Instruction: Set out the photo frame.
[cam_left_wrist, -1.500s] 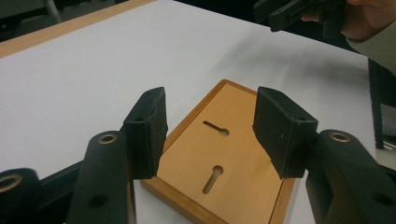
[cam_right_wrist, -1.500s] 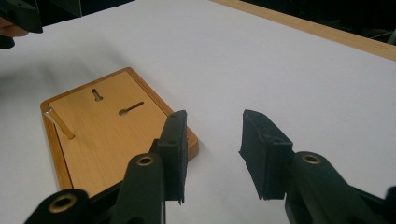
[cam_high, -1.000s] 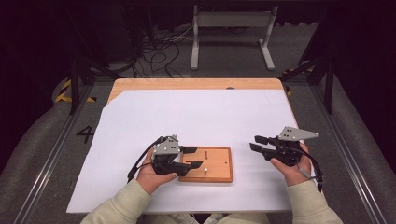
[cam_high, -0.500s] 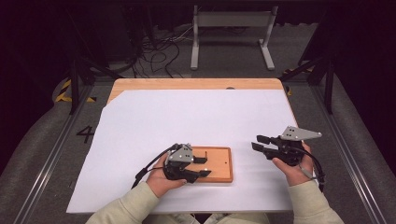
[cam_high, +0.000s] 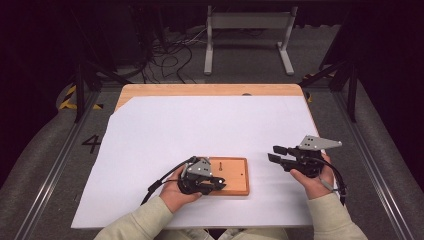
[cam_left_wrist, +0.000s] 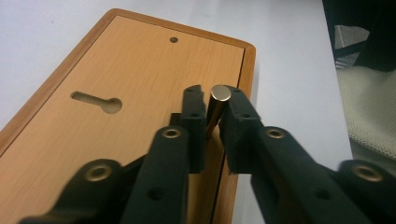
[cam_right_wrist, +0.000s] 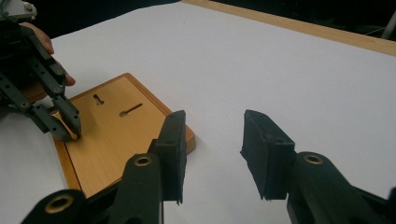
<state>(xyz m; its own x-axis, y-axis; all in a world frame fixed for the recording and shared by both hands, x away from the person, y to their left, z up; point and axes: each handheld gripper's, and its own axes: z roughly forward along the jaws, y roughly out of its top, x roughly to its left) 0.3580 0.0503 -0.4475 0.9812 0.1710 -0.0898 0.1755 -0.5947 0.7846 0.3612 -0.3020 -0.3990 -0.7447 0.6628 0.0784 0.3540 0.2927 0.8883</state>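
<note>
Brass peg (cam_left_wrist: 215, 111) is sitting between the black pads of the left gripper (cam_left_wrist: 212, 122), at the near long edge of a wooden board (cam_left_wrist: 116, 135), the landmark for everything that follows. The jaws have just been closing around the peg and are now pinching it, one pad on each side. Its long axis is running nearly upright out of the board, leaning slightly, with its flat round top facing up and toward the camera; its foot is hidden behind the pads. From here the peg could be slipping or tipping, in my judgement, since the pads are holding a smooth round shaft close to its top; a pull off its axis could jam it or lift the board. A keyhole slot (cam_left_wrist: 96, 102) is lying in the board's face just beyond the gripper, and a small round hole (cam_left_wrist: 173, 40) is sitting near the board's far end. In the high view, the right gripper (cam_high: 279, 154) is hovering well to the right of the board (cam_high: 234, 176), its jaws standing apart and gripping nothing. A white sheet (cam_high: 210, 130) is spreading beneath and beyond the board, covering a wooden table (cam_high: 210, 90).
</note>
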